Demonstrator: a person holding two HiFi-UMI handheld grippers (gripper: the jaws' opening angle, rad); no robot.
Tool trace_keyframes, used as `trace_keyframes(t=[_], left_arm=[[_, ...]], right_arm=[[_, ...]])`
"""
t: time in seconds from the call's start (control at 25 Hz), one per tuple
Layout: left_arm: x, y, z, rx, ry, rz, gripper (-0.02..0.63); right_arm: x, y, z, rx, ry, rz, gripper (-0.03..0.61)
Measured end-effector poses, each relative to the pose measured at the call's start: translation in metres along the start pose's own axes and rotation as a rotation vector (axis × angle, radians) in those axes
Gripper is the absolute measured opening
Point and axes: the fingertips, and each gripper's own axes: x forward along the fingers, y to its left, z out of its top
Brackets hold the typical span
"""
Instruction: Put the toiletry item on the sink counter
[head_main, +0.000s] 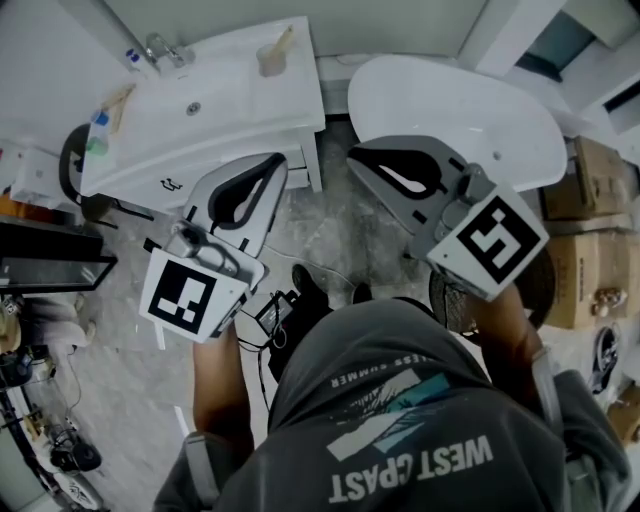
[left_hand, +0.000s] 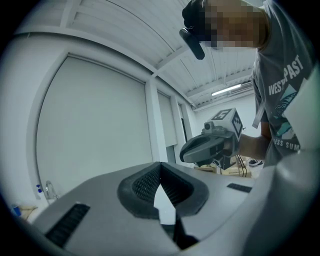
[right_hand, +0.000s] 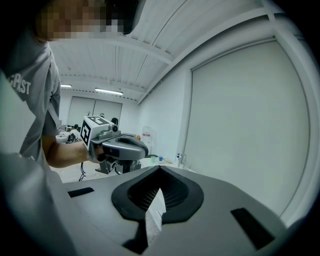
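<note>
The white sink counter (head_main: 285, 100) stands at the upper left of the head view. On it are a beige cup (head_main: 270, 55), a faucet (head_main: 165, 50), a green and blue bottle (head_main: 97, 130) and a pale tube (head_main: 117, 100). My left gripper (head_main: 278, 160) hovers just in front of the counter's near edge, shut and empty. My right gripper (head_main: 352, 152) is beside it, also shut with nothing held. In the left gripper view the jaws (left_hand: 160, 164) meet at the tip, with the right gripper (left_hand: 212, 142) behind them. The right gripper view shows closed jaws (right_hand: 160, 167) and the left gripper (right_hand: 117, 145).
A white bathtub (head_main: 450, 110) fills the upper right. Cardboard boxes (head_main: 590, 270) stand at the right edge. A dark shelf (head_main: 50, 260) sits at the left. Cables (head_main: 280, 310) lie on the grey tiled floor between the grippers and the person.
</note>
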Motion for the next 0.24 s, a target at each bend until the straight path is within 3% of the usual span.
trace_keyframes(t=[0.24], left_arm=[[0.003,-0.027,0.0,0.009,0.004,0.009,0.002]], right_arm=[[-0.023,0.005,-0.008,-0.001,-0.011,0.017,0.028]])
